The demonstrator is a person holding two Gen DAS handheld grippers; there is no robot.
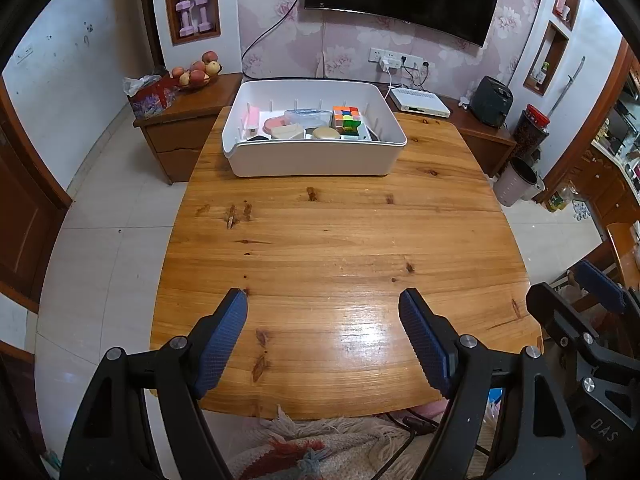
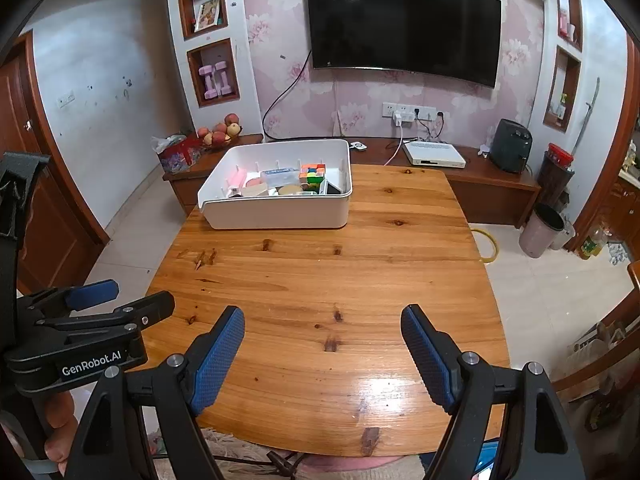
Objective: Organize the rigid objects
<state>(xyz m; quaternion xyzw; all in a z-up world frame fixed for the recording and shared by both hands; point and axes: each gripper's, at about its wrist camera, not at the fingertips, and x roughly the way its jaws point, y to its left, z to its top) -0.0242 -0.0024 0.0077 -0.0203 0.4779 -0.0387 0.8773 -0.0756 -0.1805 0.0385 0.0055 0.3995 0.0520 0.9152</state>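
A white plastic bin (image 1: 312, 158) stands at the far end of the wooden table (image 1: 332, 248). In it lie a colourful puzzle cube (image 1: 347, 119), a clear box (image 1: 304, 117), a pink item (image 1: 276, 123), a round tan disc (image 1: 325, 133) and a beige block (image 1: 286, 132). The bin also shows in the right wrist view (image 2: 276, 212). My left gripper (image 1: 323, 300) is open and empty above the table's near edge. My right gripper (image 2: 323, 314) is open and empty, also near the front edge, right of the left one.
A low wooden cabinet (image 2: 480, 184) runs along the far wall with a fruit bowl (image 1: 198, 72), a tissue pack (image 1: 150, 94), a white set-top box (image 1: 420, 104) and a dark appliance (image 1: 490, 106). A bin (image 2: 540, 230) stands on the floor at right. A TV (image 2: 404, 24) hangs above.
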